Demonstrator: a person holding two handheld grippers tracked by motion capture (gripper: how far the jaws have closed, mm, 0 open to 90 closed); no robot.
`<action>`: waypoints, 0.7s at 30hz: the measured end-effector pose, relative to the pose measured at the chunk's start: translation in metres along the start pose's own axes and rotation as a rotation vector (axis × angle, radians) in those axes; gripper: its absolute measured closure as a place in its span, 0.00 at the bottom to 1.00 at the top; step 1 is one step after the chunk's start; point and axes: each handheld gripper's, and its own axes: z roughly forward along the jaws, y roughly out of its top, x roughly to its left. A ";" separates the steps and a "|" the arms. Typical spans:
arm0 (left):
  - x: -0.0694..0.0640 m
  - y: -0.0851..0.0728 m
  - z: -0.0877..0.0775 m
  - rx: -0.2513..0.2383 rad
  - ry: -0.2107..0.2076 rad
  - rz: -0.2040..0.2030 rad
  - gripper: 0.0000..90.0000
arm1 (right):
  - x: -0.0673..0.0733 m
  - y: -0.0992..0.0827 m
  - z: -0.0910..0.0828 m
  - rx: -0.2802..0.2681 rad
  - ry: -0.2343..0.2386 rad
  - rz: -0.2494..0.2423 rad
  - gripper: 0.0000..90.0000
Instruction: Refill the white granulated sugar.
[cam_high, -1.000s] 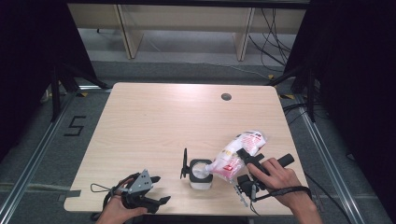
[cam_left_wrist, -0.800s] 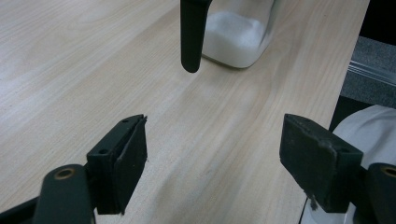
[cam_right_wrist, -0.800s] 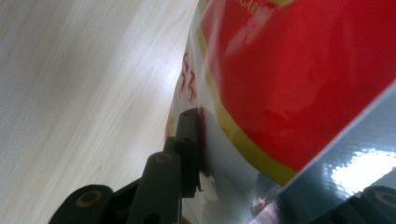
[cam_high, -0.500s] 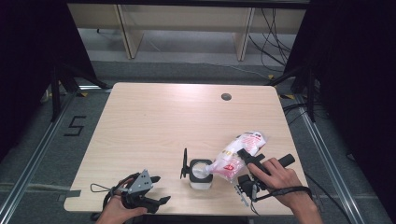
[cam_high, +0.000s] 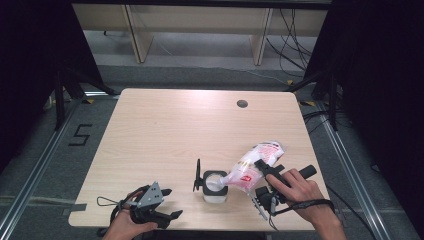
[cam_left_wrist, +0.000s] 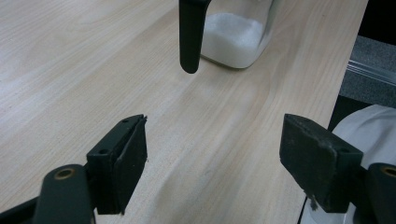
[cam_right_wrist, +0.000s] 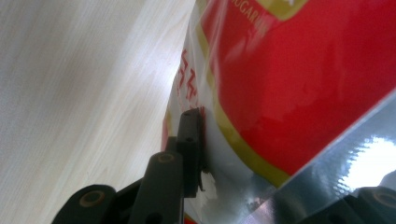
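The right hand-held gripper (cam_high: 260, 172) pinches a red-and-white sugar bag (cam_high: 252, 165) at lower right of the high view — tilted, its mouth over a clear container (cam_high: 214, 186) holding white grains. The left hand-held gripper (cam_high: 167, 202), jaws spread and holding nothing, rests at lower left on the surface (cam_high: 175, 130).

Far tabletop (cam_high: 165, 125) free; jar (cam_high: 214, 186), tilted bag (cam_high: 252, 164) block near-right edge.

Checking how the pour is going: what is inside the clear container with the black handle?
White granules lie at the bottom of the container. In the high view the bag held by the right gripper covers its opening, so no stream is visible.
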 end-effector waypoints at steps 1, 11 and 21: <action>0.000 0.000 0.000 -0.001 0.001 -0.006 0.26 | -0.001 0.000 0.000 0.002 0.000 0.002 0.81; 0.002 0.001 -0.001 0.011 -0.001 0.034 0.26 | -0.004 -0.006 0.003 -0.027 0.013 -0.006 0.82; 0.001 0.000 -0.001 0.009 0.001 0.023 0.25 | -0.002 -0.011 0.006 -0.033 0.029 0.018 0.82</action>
